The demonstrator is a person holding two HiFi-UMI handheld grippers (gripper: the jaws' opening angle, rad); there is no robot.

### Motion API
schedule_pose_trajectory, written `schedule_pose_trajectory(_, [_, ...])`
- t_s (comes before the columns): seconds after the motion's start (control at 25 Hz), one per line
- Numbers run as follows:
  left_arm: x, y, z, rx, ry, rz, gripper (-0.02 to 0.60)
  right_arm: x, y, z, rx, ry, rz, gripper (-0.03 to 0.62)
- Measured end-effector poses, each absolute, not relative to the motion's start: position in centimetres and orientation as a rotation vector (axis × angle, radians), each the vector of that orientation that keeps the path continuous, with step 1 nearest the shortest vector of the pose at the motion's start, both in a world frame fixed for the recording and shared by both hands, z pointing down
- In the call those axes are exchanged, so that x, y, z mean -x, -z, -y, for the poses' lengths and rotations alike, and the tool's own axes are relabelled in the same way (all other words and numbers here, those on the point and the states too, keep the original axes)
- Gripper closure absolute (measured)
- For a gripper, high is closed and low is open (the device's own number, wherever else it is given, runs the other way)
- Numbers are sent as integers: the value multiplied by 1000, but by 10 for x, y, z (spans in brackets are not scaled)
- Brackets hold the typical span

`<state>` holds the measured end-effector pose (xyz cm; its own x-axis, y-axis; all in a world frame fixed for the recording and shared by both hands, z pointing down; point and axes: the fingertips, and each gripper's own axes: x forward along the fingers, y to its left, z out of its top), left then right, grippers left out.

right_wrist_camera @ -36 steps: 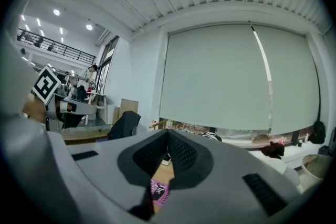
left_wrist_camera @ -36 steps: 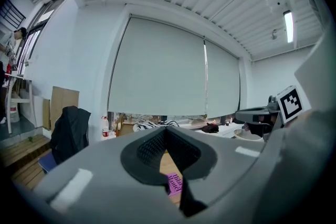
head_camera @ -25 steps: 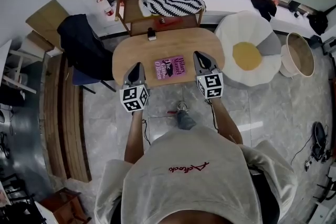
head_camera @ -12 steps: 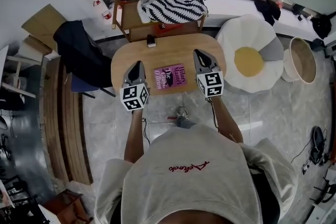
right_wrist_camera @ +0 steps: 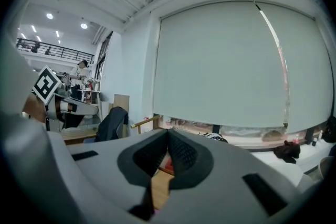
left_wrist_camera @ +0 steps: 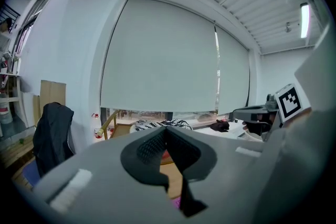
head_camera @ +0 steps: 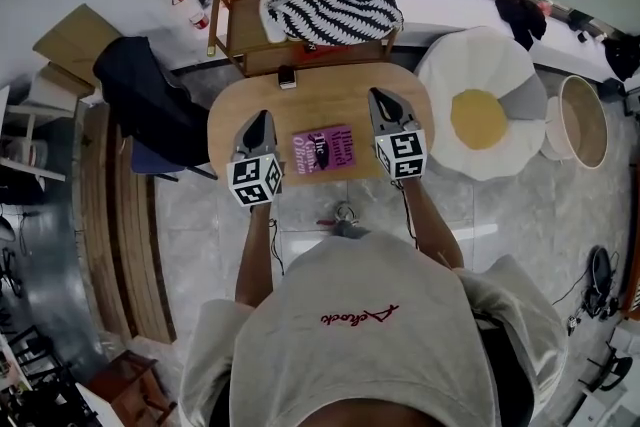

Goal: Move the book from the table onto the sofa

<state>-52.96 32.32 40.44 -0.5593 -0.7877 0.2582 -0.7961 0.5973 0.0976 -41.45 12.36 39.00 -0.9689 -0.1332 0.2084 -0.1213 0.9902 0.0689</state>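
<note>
Title on book (head_camera: 324, 151), script on shirt (head_camera: 358, 355), neither legible

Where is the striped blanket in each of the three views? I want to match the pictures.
Head view: the striped blanket lies at top centre.
Left gripper view: it shows low in the picture, near the centre.
Right gripper view: it shows low, a little right of centre.
Shared landmark: the dark jacket, left of the blanket in all three views.
</note>
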Motion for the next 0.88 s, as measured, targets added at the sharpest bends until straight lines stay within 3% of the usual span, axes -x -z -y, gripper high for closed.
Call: schedule_pose_trajectory(0.88, [556,-452,-312,-1177,-93,2497,572,453,-434,-103,-94,6,2870,585])
